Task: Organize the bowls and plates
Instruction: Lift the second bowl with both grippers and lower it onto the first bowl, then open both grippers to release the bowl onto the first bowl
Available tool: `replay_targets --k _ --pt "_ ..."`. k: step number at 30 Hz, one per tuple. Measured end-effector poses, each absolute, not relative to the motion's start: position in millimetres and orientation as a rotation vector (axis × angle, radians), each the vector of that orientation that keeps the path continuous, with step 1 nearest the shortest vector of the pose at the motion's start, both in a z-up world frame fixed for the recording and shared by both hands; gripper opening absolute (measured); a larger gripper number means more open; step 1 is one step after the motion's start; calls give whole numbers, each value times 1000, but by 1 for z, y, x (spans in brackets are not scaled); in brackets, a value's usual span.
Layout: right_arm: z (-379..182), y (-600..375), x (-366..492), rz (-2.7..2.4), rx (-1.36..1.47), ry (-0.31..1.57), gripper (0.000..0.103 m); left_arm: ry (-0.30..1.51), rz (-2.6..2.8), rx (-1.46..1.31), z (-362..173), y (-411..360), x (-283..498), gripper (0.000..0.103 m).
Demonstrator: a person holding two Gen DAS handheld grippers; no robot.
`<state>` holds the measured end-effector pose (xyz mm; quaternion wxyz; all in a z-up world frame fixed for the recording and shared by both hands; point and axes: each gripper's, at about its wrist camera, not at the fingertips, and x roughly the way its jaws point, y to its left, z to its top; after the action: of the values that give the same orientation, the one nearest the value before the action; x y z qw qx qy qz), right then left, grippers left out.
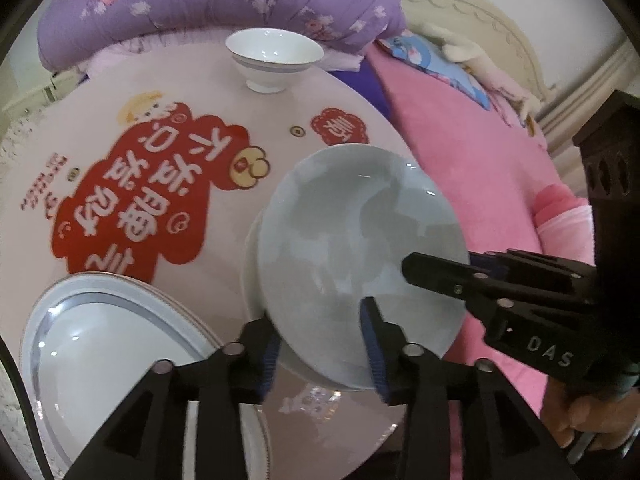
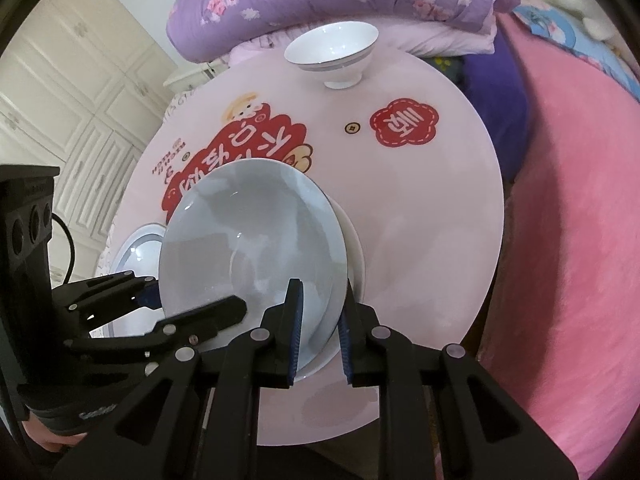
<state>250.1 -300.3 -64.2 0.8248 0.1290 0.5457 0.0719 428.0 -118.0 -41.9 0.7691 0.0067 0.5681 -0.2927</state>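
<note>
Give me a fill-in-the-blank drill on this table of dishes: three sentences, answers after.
1. The table is ___ in shape.
2. Only ___ bowl stands on it.
3. The right claw grips the pale blue plate by its ___.
Missing words: round; one; rim.

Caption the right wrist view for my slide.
Right gripper clamps the tilted pale blue plate's rim above the round table; left gripper alongside.
</note>
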Motion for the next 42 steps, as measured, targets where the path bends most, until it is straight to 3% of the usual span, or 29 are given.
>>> replay_targets --k 4,13,23,28,34,36,39,40,42 --pt "-64 -299 252 164 269 1170 19 1286 -674 -51 -46 -115 440 52" --pt "-66 -298 259 188 285 1198 28 1402 -716 -163 -55 -109 466 60" --pt "-62 -300 260 188 305 1202 29 1461 -714 -150 -55 -119 473 65" --pt "-60 -304 258 186 329 1178 40 1413 -713 -128 -45 -118 466 67" --pt "-57 -308 256 186 351 1154 42 1395 -720 -119 -42 -114 460 69" --pt "-55 -309 255 180 358 1136 51 1387 -726 -125 -40 -111 458 71" --pt "-49 -316 252 149 357 1095 71 1339 -685 -93 -32 -105 455 95" --pt "-48 -319 251 151 366 1091 72 1323 -677 -93 -30 -103 454 100" --pt "-47 -321 252 146 366 1087 75 1313 -673 -109 -29 -98 455 100"
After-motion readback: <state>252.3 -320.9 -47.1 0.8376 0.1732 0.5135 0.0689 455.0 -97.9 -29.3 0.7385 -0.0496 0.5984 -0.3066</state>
